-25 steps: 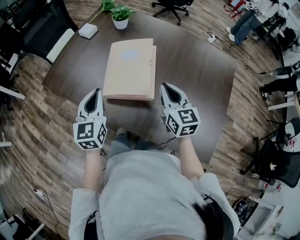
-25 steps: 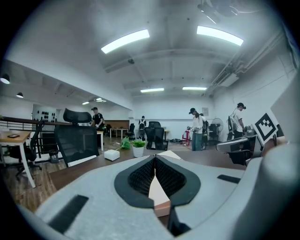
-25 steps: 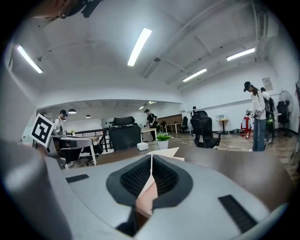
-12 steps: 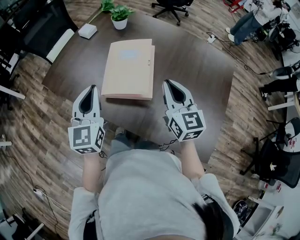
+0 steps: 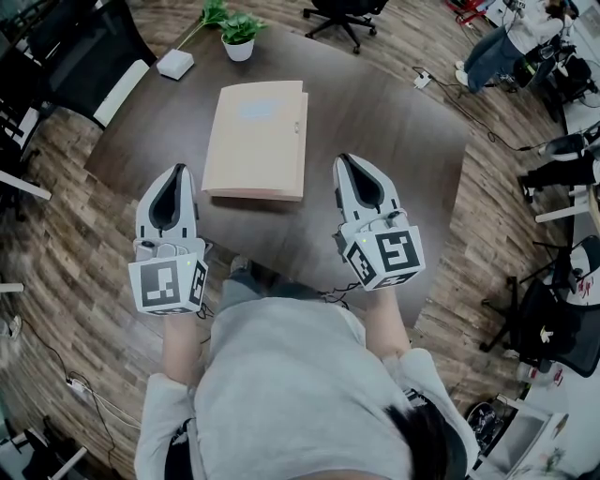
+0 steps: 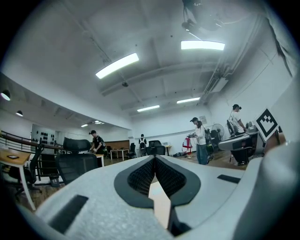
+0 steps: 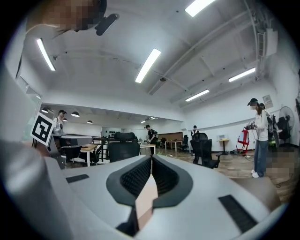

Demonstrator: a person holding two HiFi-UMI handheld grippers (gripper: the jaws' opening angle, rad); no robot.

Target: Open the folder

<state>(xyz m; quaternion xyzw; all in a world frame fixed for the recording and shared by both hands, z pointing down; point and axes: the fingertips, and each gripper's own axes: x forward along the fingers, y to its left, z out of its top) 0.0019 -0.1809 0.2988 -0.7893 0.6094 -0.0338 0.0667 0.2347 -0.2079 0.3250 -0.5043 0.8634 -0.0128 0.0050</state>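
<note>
A tan folder (image 5: 258, 139) lies closed and flat on the dark table (image 5: 375, 141) in the head view. My left gripper (image 5: 175, 172) hovers to the left of the folder's near edge, and my right gripper (image 5: 351, 164) hovers to its right; neither touches it. Both point level, away from the person. In the left gripper view the left gripper (image 6: 154, 158) has its jaws together with nothing between them. The right gripper (image 7: 151, 158) in its own view is shut the same way and empty. The folder is out of sight in both gripper views.
A potted plant (image 5: 240, 31) and a small white box (image 5: 175, 62) stand at the table's far left corner. Office chairs (image 5: 342, 13) and people (image 5: 497, 42) are beyond the table. Cables run along the wooden floor (image 5: 56, 253).
Both grippers have risen and show larger in the head view; the left one has drifted slightly left, the right one slightly right. The folder has not moved.
</note>
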